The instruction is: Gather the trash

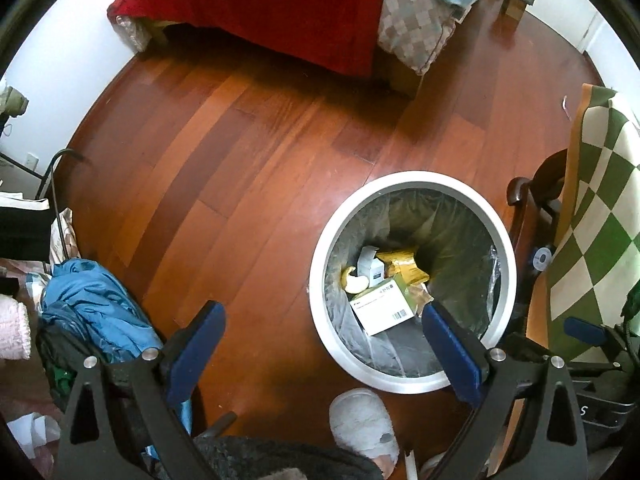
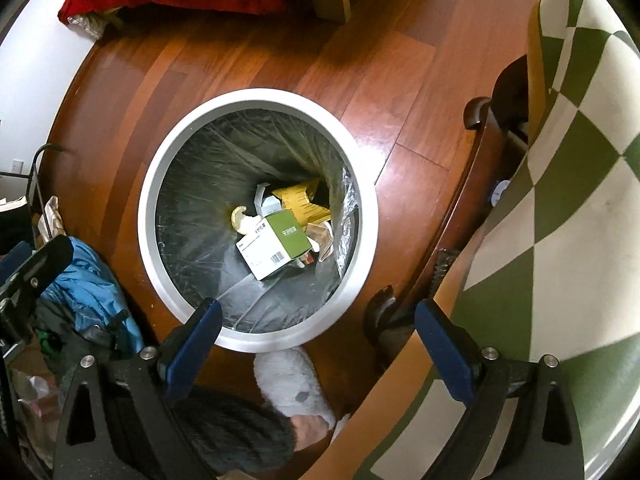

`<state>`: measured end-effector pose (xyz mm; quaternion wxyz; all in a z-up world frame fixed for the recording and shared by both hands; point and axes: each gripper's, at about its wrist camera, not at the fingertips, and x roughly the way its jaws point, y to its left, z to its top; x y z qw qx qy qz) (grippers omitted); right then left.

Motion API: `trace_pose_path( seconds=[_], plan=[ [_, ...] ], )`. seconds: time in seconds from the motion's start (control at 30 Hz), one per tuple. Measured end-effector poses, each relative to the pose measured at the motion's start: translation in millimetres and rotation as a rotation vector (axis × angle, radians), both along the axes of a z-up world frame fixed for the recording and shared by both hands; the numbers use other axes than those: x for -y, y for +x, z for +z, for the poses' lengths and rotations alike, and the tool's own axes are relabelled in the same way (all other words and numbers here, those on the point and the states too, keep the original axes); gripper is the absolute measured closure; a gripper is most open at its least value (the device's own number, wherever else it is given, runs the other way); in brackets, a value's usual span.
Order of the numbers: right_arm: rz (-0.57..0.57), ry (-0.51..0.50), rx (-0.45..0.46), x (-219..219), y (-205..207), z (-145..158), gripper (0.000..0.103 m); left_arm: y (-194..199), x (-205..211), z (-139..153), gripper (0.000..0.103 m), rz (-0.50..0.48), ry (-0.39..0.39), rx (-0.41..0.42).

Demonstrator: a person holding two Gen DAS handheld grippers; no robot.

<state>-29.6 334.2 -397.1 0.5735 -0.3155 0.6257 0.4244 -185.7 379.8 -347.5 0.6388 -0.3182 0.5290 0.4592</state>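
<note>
Looking down on a reddish wooden floor (image 1: 260, 152) with a bed under a red cover (image 1: 288, 4) at the far side. Green-and-white checked cloth (image 2: 568, 208) draped over dark wooden furniture on the right. Heap of blue clothing (image 1: 96, 304) on the left.

Round white bin (image 2: 160, 184) standing on the floor between them, lined with a clear bag. Inside, at the bottom: a white-and-green box (image 2: 276, 248) with a barcode, a yellow packet (image 2: 300, 200), a smaller white box (image 1: 370, 266), a banana peel (image 2: 240, 218).

Pale fluffy slipper (image 1: 362, 424) just beside the bin's near rim.

Left gripper (image 1: 324, 344) spread wide, nothing between the blue pads; one finger over the bare floor, the other over the bin's near edge, trash lying below and beyond that finger.

Right gripper (image 2: 318, 344) likewise spread wide and empty, near rim of the bin between its fingers, trash well below and ahead.
</note>
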Motion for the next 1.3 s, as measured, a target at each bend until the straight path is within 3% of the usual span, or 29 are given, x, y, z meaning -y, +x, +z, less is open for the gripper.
trace_pose_path(
  seconds=[0.4, 0.83, 0.97, 1.13, 1.3],
  plan=[
    [0.004, 0.087, 0.045, 15.7, -5.9, 59.6, 0.005, -6.1, 23.6, 39.9, 0.003, -0.014, 0.06, 0.035],
    [-0.007, 0.268, 0.067, 67.7, -5.9, 167.2, 0.005, -19.1, 68.2, 125.9, 0.003, -0.044, 0.198, 0.094],
    [-0.044, 0.353, -0.013, 98.7, 0.0, 204.3, 0.005, -18.2, 90.4, 161.6, 0.003, -0.042, 0.266, 0.088],
    [-0.131, 0.438, -0.08, 145.7, 28.1, 239.8, 0.005, 7.7, 118.2, 198.2, 0.003, -0.082, 0.344, 0.135],
    [-0.284, 0.442, -0.043, 204.1, 101.9, 249.5, 0.005, 73.4, 136.8, 195.6, 0.003, -0.152, 0.34, 0.157]
  ],
)
